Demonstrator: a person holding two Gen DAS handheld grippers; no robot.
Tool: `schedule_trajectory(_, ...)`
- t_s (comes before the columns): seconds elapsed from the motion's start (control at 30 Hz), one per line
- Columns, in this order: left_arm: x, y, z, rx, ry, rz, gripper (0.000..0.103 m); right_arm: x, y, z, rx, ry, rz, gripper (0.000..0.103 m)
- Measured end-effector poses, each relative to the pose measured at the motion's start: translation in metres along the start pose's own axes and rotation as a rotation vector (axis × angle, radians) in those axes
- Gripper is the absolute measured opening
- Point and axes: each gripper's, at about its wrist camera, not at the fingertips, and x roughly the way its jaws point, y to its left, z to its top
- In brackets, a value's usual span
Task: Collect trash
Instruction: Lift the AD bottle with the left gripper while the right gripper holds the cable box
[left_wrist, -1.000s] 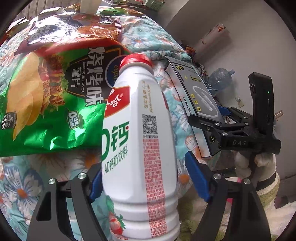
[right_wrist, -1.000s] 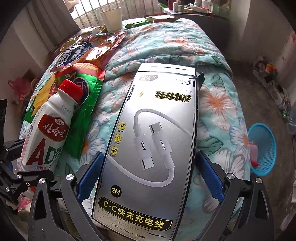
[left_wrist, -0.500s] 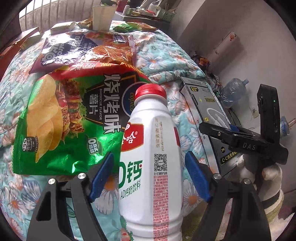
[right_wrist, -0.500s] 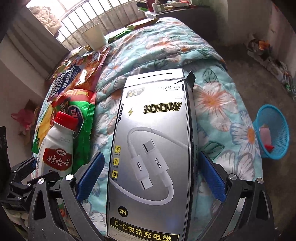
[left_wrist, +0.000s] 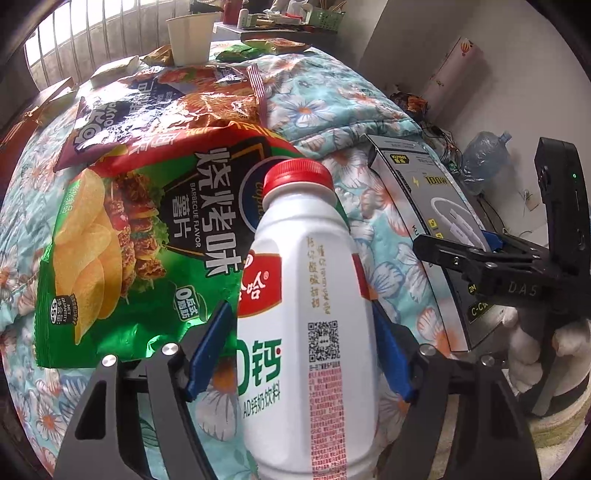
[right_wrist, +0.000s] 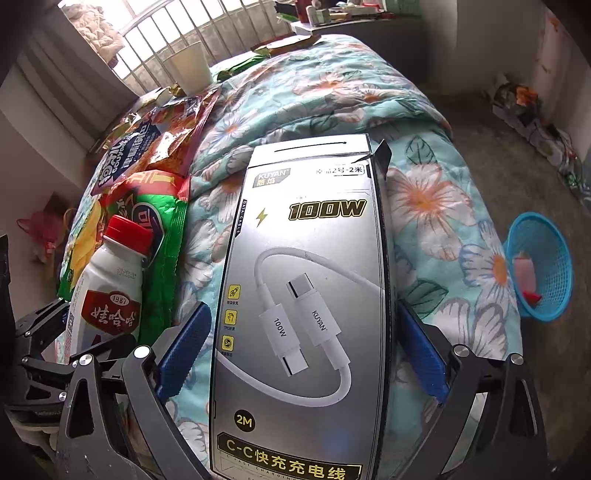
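A white milk-drink bottle (left_wrist: 314, 258) with a red cap lies partly on a green chip bag (left_wrist: 122, 240) on the flowered quilt. My left gripper (left_wrist: 301, 310) straddles its body and its jaws are closing. The right blue pad meets the bottle's side and the left pad stands a sliver off. A silver charging-cable box (right_wrist: 306, 258) lies lengthwise between the pads of my right gripper (right_wrist: 303, 306), with a narrow gap on each side. The right view shows the bottle (right_wrist: 114, 288) at the left. The box (left_wrist: 432, 206) shows at the right of the left view.
Red and dark snack bags (left_wrist: 155, 107), small wrappers and a paper cup (left_wrist: 190, 38) lie farther up the bed. A blue mesh basket (right_wrist: 543, 266) with some scraps stands on the floor, right of the bed. A water jug (left_wrist: 484, 158) stands by the wall.
The left view has tipped up and shows more of the bed. The left pads have drawn in toward the bottle. The right view rolled slightly, with the box still between its pads.
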Motion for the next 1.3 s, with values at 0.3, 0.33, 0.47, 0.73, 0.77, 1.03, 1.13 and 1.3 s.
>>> schedule_trajectory(0.3,0.0,-0.009,-0.002,0.023,-0.016,0.035,0.06,0.001,0.006,-0.001,-0.011,-0.004,-0.045,0.093)
schedule_trajectory(0.33,-0.001,-0.009,-0.001,0.021,-0.02,0.036,0.06,0.001,0.007,-0.002,-0.017,-0.006,-0.055,0.092)
schedule_trajectory(0.47,-0.007,-0.012,-0.002,0.023,-0.044,0.034,0.06,-0.003,0.002,-0.003,-0.006,-0.019,-0.058,0.084)
schedule_trajectory(0.73,-0.019,-0.026,-0.008,0.054,-0.078,0.029,0.06,-0.012,-0.011,-0.007,0.051,-0.032,0.017,0.083)
schedule_trajectory(0.77,-0.021,-0.028,-0.008,0.059,-0.084,0.031,0.06,-0.014,-0.012,-0.008,0.058,-0.033,0.026,0.083)
schedule_trajectory(1.03,-0.029,-0.041,-0.007,0.092,-0.115,0.038,0.06,-0.022,-0.02,-0.012,0.089,-0.041,0.068,0.083)
schedule_trajectory(1.13,-0.031,-0.043,-0.007,0.102,-0.12,0.041,0.06,-0.023,-0.021,-0.012,0.093,-0.043,0.069,0.083)
schedule_trajectory(1.3,-0.032,-0.047,-0.007,0.112,-0.126,0.046,0.06,-0.023,-0.023,-0.012,0.098,-0.046,0.075,0.083)
